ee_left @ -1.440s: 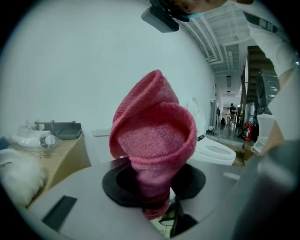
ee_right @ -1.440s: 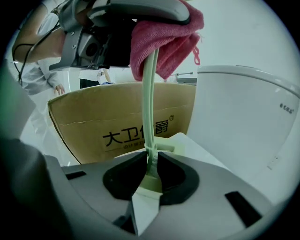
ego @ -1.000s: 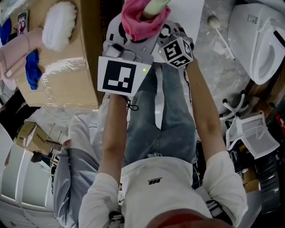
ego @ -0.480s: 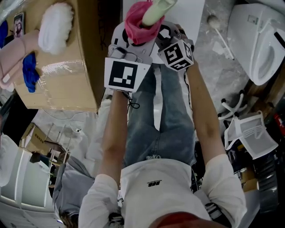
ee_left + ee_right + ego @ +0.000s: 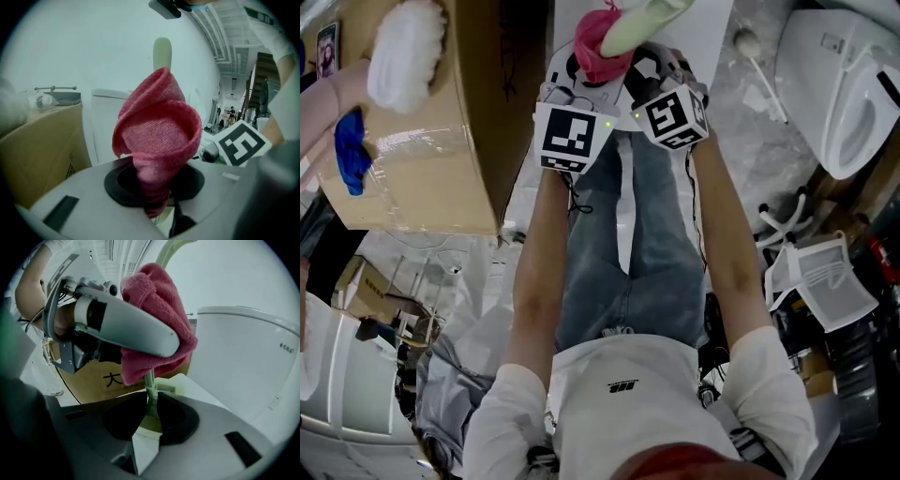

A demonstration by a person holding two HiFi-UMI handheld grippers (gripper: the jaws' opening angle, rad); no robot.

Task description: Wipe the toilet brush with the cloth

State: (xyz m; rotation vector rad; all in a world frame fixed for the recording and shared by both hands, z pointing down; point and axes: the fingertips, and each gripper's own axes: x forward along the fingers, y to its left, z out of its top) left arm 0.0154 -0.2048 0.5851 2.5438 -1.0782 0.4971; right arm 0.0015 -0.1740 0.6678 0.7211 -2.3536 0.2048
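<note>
R gripper point(image 5: 151, 405) is clamping toilet brush point(image 5: 150, 383) shaft, which is running up away from its jaws; L gripper point(image 5: 153, 206), jaws just closing, is pinching pink cloth point(image 5: 157, 136) bunched round shaft just beyond R's grip

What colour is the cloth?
The soft woven cloth is pinkish red; clearest in left gripper view.

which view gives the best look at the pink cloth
The left gripper view: the cloth fills the middle, its folds and weave plain. The right gripper view shows the cloth side-on, bunched around the toilet brush handle, partly covered. The head view shows only a small bunch at the top edge.
</note>
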